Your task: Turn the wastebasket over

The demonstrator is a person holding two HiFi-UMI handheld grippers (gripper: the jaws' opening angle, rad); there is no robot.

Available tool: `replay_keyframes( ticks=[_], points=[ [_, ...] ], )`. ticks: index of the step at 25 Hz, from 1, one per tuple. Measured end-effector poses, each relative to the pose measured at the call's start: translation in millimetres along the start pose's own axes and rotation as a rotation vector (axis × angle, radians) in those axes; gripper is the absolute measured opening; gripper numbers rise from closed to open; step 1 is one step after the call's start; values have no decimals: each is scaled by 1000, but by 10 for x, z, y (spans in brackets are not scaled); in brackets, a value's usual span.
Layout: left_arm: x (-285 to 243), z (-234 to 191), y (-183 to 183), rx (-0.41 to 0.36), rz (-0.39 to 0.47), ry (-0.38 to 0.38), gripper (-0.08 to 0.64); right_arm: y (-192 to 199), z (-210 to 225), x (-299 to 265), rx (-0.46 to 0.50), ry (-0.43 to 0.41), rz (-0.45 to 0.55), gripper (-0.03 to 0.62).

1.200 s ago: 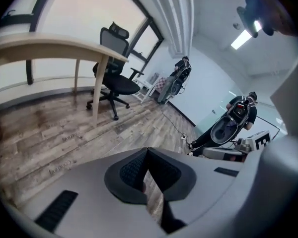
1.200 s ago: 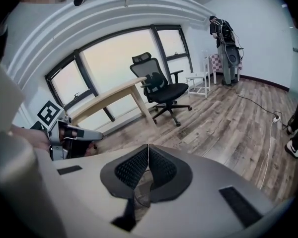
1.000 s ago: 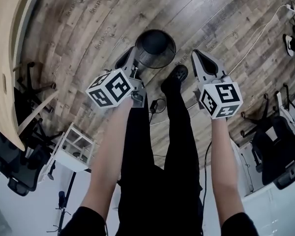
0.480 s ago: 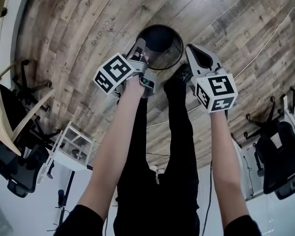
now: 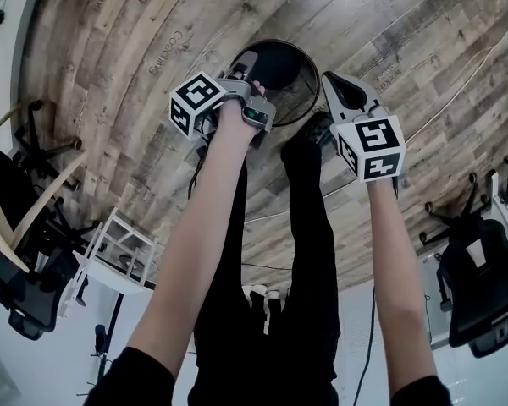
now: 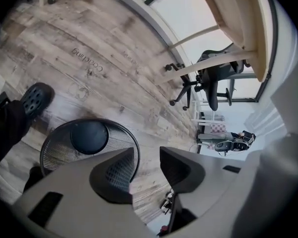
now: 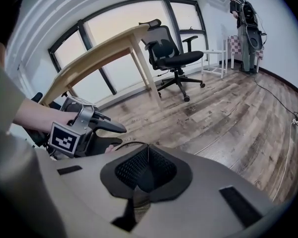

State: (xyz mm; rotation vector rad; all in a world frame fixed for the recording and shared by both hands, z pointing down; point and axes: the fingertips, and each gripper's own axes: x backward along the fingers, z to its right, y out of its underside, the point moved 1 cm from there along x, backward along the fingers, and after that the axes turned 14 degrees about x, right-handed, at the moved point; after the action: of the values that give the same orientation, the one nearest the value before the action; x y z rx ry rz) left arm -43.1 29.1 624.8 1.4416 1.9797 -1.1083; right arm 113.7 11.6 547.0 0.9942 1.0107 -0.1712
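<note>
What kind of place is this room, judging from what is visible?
Probably an office or workroom: a black swivel office chair and a wooden desk stand by large windows, and a mesh wastebasket sits on the wood-plank floor.
</note>
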Motion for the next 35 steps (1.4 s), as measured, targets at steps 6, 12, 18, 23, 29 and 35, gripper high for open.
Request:
replay_keyframes(
  ticks=[6,12,18,23,29,35],
  points=[
    [-305,-213,-119,156,26,2,209,187,59,-161,20,-19,-30,34],
    [-485,-312,-262,234,104,-32,218,273,115,-258,20,-28,-43,34],
    [-618,-378,-356,297,128,-45,218,274,140,-328,20,-36,-42,34],
    [-734,-381,-365,338,117,-45,144,272,172,-351,10,-43,-40,34],
    [-751,-379,-328,382,70,-36,95,286,238,-348,-2,-32,-44,34],
    [-665,-344,-56,380,3,-42,72,247,300,-306,-18,-7,-34,34]
  ],
)
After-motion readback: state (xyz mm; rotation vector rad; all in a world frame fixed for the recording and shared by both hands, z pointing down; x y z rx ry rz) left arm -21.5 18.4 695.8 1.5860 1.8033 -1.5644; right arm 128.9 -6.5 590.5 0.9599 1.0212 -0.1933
